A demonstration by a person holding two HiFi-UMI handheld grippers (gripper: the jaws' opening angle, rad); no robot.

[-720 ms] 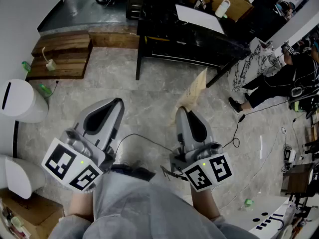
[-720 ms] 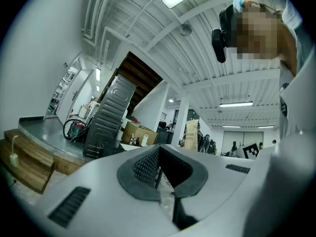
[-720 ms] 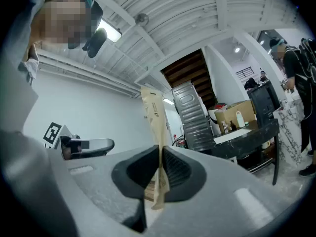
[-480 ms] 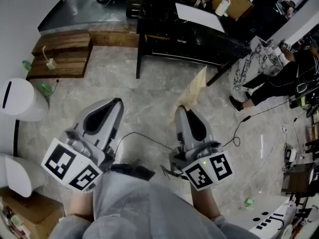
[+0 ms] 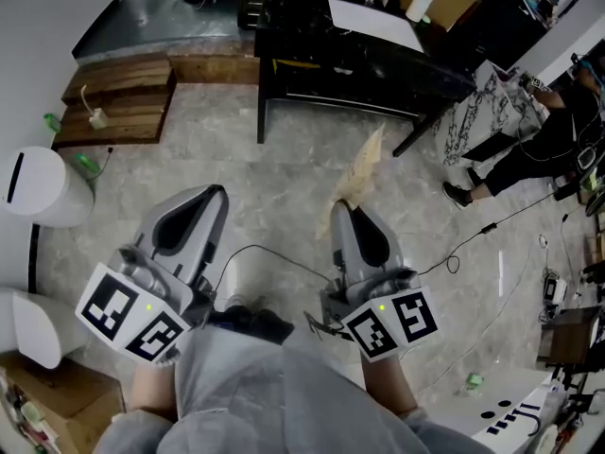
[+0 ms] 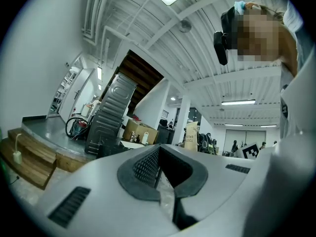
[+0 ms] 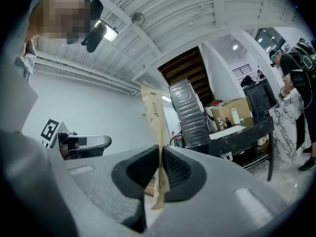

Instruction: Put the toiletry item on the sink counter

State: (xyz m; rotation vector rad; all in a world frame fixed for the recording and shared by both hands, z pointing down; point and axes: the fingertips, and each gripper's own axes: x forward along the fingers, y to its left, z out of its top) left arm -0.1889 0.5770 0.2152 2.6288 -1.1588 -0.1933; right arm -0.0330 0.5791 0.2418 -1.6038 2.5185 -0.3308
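Note:
My right gripper point(image 5: 342, 208) is shut on a flat tan paper packet point(image 5: 364, 166), which sticks out forward over the marble floor. In the right gripper view the packet point(image 7: 153, 113) stands edge-on, pinched between the two dark pads, with my right gripper point(image 7: 161, 157) closed on its lower part. My left gripper point(image 5: 218, 194) is held level beside it at the left, jaws together and nothing showing past its tips. The left gripper view has the left gripper point(image 6: 158, 168) with its pads meeting. No sink counter is in view.
A black table point(image 5: 359, 60) with a cardboard box stands ahead. Wooden steps point(image 5: 113, 102) lie at the far left, a white bin point(image 5: 33, 192) nearer. A cable point(image 5: 284, 258) runs across the floor. A person point(image 5: 539, 140) stands at the right.
Both grippers keep their pose and the packet stays pinched. The head view has shifted slightly, and the person at the right has moved a little.

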